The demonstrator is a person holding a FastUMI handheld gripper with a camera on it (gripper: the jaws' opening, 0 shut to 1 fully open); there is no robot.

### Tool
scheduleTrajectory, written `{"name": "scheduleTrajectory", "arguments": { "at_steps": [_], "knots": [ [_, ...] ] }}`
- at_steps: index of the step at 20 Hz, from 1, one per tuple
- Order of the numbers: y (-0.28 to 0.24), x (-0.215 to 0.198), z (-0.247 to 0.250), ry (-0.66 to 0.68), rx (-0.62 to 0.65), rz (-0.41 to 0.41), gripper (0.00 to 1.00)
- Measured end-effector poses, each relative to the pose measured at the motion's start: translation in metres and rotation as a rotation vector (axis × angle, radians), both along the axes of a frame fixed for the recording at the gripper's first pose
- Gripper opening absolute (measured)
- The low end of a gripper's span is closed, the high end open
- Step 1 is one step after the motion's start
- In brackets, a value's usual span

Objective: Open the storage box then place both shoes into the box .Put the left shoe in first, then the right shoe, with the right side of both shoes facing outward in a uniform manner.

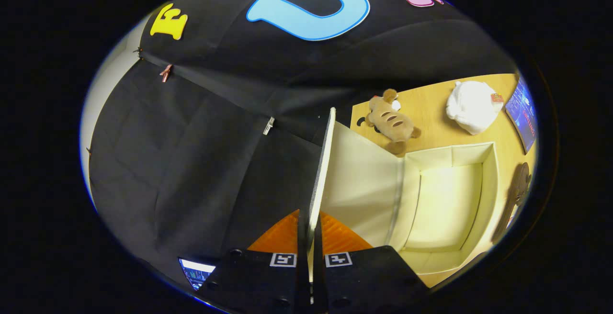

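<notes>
The tool point(310, 237) is pinching the box's lid point(323, 170) edge-on, both fingers pressing its thin rim and holding it swung up — hinged along the box point(488, 180), which is sitting open on the worktop point(431, 108), its pale cream inside bare. Beyond the box a plush toy point(390, 121) and a white bundle point(471, 106) are lying well apart.

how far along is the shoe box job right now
Done: the storage box stands open, its inside bare. In hand: the gripper is shut on the lid, holding it swung up beside the box. Left: both shoes, left one first; none lies in the box yet. A plush toy sits beyond on the table.
</notes>
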State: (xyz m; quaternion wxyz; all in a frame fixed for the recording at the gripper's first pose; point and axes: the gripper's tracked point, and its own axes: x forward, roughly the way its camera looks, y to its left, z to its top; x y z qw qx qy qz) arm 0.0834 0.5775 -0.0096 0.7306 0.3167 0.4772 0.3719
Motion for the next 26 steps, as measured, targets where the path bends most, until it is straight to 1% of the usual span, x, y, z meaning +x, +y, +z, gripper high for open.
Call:
{"name": "scheduleTrajectory", "arguments": {
  "at_steps": [2, 3, 6, 8, 9, 12, 14, 15, 17, 20, 21, 26],
  "knots": [
    [0.031, -0.005, -0.013, -0.011, -0.03, 0.006, 0.07],
    [0.045, -0.005, -0.021, -0.022, -0.049, 0.008, 0.11],
    [0.087, -0.012, -0.048, -0.038, -0.104, 0.012, 0.12],
    [0.112, -0.016, -0.078, -0.064, -0.165, 0.019, 0.12],
    [0.123, -0.018, -0.095, -0.074, -0.198, 0.026, 0.13],
    [0.153, -0.032, -0.143, -0.08, -0.287, 0.04, 0.14],
    [0.164, -0.035, -0.175, -0.104, -0.353, 0.065, 0.2],
    [0.166, -0.038, -0.184, -0.121, -0.373, 0.078, 0.25],
    [0.162, -0.04, -0.182, -0.19, -0.395, 0.092, 0.56],
    [0.132, -0.03, -0.15, -0.329, -0.393, 0.043, 1.0],
    [0.117, -0.025, -0.135, -0.359, -0.385, 0.018, 0.98],
    [0.022, 0.006, -0.055, -0.497, -0.333, -0.16, 0.99]
  ]
}}
